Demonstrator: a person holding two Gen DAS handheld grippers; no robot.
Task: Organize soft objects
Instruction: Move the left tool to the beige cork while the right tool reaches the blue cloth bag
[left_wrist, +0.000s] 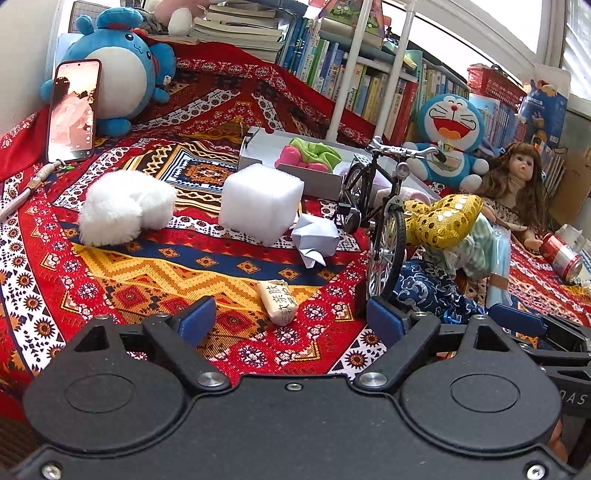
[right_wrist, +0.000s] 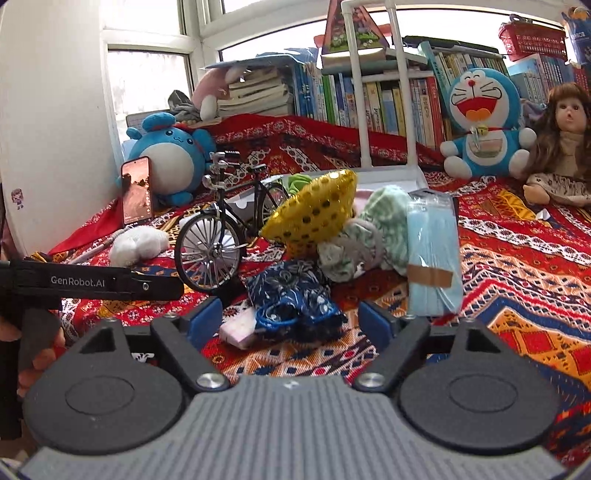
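Note:
My left gripper (left_wrist: 291, 319) is open and empty above the patterned cloth, with a small tissue packet (left_wrist: 277, 302) between its fingers. Ahead lie a white fluffy item (left_wrist: 125, 208), a white foam cube (left_wrist: 261, 202) and crumpled paper (left_wrist: 314, 238). A grey box (left_wrist: 317, 179) holds pink and green scrunchies (left_wrist: 308, 155). My right gripper (right_wrist: 290, 319) is open and empty around a blue patterned fabric item (right_wrist: 291, 295) with a pink packet (right_wrist: 238, 328). Behind are a gold sequin item (right_wrist: 314, 212), green scrunchies (right_wrist: 373, 229) and a pack of masks (right_wrist: 434, 254).
A model bicycle (left_wrist: 376, 206), also in the right wrist view (right_wrist: 221, 225), stands mid-table. A phone (left_wrist: 74, 110) leans on a blue plush (left_wrist: 122, 70). A Doraemon plush (right_wrist: 484, 125), a doll (right_wrist: 565, 144), a red can (left_wrist: 561, 256) and bookshelves (right_wrist: 388, 99) are at the back.

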